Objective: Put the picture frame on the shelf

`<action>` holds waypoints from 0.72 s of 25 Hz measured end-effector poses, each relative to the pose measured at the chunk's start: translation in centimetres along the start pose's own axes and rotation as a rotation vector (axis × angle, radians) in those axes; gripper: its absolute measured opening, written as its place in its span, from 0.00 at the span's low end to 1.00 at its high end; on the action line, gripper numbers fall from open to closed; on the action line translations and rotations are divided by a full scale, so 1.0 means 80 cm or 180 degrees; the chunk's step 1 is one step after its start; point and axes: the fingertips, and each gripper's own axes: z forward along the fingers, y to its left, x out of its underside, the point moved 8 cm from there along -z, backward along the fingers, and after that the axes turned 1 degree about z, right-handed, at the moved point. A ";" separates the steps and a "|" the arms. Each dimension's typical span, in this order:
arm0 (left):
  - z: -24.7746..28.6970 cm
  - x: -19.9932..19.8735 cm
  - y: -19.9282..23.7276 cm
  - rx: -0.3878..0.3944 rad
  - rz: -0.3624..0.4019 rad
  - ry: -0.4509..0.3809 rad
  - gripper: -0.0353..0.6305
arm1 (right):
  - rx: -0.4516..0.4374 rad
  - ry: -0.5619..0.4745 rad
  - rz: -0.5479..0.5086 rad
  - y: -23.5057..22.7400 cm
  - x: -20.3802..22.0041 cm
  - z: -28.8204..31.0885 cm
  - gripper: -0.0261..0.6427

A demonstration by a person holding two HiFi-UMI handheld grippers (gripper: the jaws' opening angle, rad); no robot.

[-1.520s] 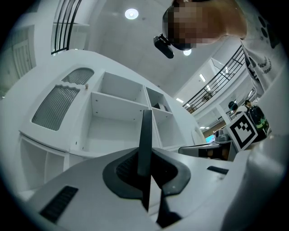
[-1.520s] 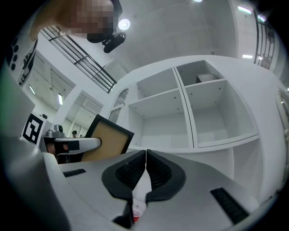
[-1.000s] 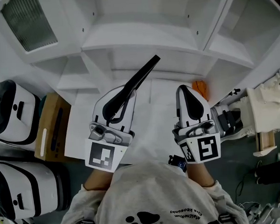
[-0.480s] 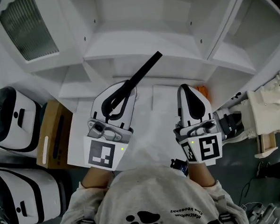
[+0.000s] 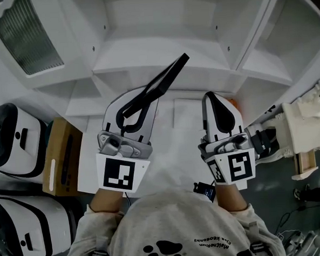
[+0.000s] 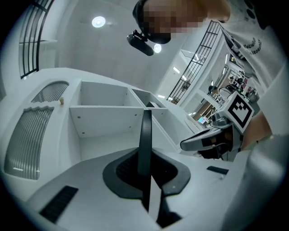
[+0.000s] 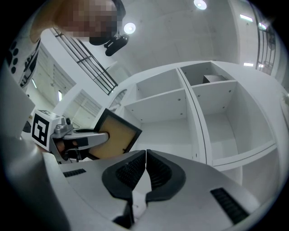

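Head view: one picture frame (image 5: 170, 72), two tools; left tool (image 5: 146, 96) clamps its edge, right tool (image 5: 213, 99) closed, empty.

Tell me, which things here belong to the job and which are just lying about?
Part of the job: picture frame, clamped in the left hand-held gripper; white shelf.
Just lying about: cardboard box; white cases beside it.
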 end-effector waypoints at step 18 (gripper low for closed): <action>0.037 -0.012 0.017 0.0071 0.0793 -0.0020 0.12 | -0.0007 -0.0045 -0.0002 -0.012 0.001 0.017 0.09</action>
